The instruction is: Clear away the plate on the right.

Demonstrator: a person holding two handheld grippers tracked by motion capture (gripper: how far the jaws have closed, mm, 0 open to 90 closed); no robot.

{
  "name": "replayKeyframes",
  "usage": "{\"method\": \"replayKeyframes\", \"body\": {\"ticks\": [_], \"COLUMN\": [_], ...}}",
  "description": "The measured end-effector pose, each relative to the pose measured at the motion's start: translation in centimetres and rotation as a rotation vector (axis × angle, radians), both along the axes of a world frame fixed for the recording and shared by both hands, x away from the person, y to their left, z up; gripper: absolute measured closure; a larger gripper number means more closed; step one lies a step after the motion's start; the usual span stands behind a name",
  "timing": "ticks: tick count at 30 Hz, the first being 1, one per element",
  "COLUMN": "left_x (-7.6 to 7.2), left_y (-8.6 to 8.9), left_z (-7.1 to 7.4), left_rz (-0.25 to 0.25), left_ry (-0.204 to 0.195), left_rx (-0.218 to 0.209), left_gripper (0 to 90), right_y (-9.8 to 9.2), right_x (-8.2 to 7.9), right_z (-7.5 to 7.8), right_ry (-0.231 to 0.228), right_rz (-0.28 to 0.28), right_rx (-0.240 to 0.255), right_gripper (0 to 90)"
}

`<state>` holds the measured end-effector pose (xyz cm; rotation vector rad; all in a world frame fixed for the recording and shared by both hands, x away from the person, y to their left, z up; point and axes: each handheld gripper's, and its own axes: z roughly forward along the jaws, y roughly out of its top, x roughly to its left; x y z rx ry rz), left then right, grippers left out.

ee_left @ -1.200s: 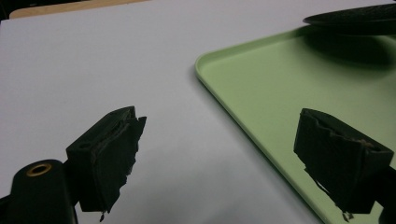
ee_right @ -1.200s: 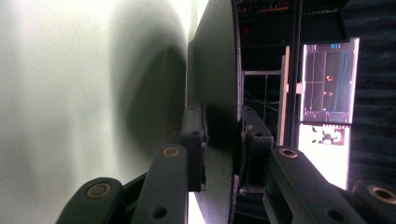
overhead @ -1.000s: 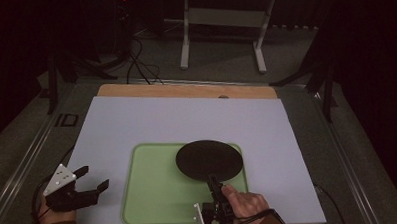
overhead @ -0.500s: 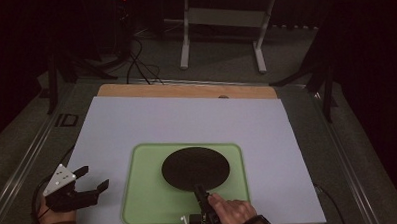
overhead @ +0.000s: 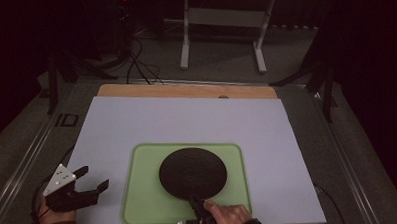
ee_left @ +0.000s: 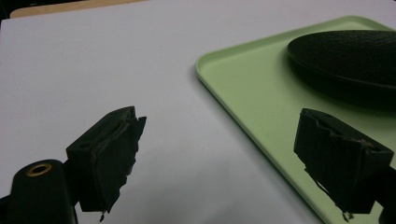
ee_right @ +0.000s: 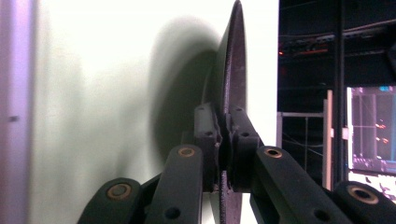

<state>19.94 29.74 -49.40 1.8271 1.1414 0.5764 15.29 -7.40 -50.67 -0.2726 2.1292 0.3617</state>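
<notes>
At the lower left of the high view, the left gripper (overhead: 91, 185) rests at the near left corner of the white table (overhead: 187, 122), held in the person's left hand (overhead: 50, 214), and it has not moved in the last second. Its jaws stand wide apart with nothing between them; in the left gripper view the left gripper (ee_left: 233, 154) looks across bare table towards the corner of the green tray (ee_left: 243, 79). Going to the right, the green tray (overhead: 139, 204) lies in the lower middle of the frame, and the black plate (overhead: 192, 172) is now over its centre. One second ago the plate was further right and further back, partly over the far right edge of the tray; it has been pulled to the left and towards the person. At the bottom edge, the right gripper (overhead: 195, 204) is clamped on the near rim of the plate, with the right hand (overhead: 227, 216) behind it. In the right gripper view the right gripper (ee_right: 223, 140) has its two jaws pressed together on the thin edge of the black plate (ee_right: 233, 70), and a dark shadow lies beside it on the tray. I cannot tell if the plate already touches the tray or is just above it. I think the plate is being placed on the tray, and this step looks almost finished; letting go of the rim seems to be what is left.
</notes>
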Motion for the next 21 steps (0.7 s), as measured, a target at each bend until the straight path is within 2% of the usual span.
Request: {"method": "replayKeyframes", "body": {"ticks": [3,9,14,17,20,21], "left_x": [0.0,0.0,0.0,0.0,0.0,0.0], "left_y": [0.0,0.0,0.0,0.0,0.0,0.0], "left_z": [0.0,0.0,0.0,0.0,0.0,0.0], "left_rz": [0.000,0.000,0.001,0.001,0.000,0.001], "left_ry": [0.000,0.000,0.000,0.001,0.001,0.000], "left_rx": [0.000,-0.001,0.000,0.000,0.001,0.000], "left_gripper": [14.2,14.2,14.2,14.2,14.3,14.2], "right_y": [0.1,0.2,0.4,0.5,0.6,0.6], "right_x": [-0.2,-0.2,-0.4,-0.2,-0.3,-0.4], "right_z": [-0.5,-0.4,-0.8,-1.2,-2.3,-2.5], "right_ry": [0.021,0.047,0.057,0.112,0.138,0.152], "right_rz": [0.013,0.006,0.011,0.011,0.016,0.012], "right_rx": [-0.006,0.022,0.006,-0.013,-0.051,-0.050], "right_gripper": [86.8,87.1,86.0,81.9,79.0,78.8]}}
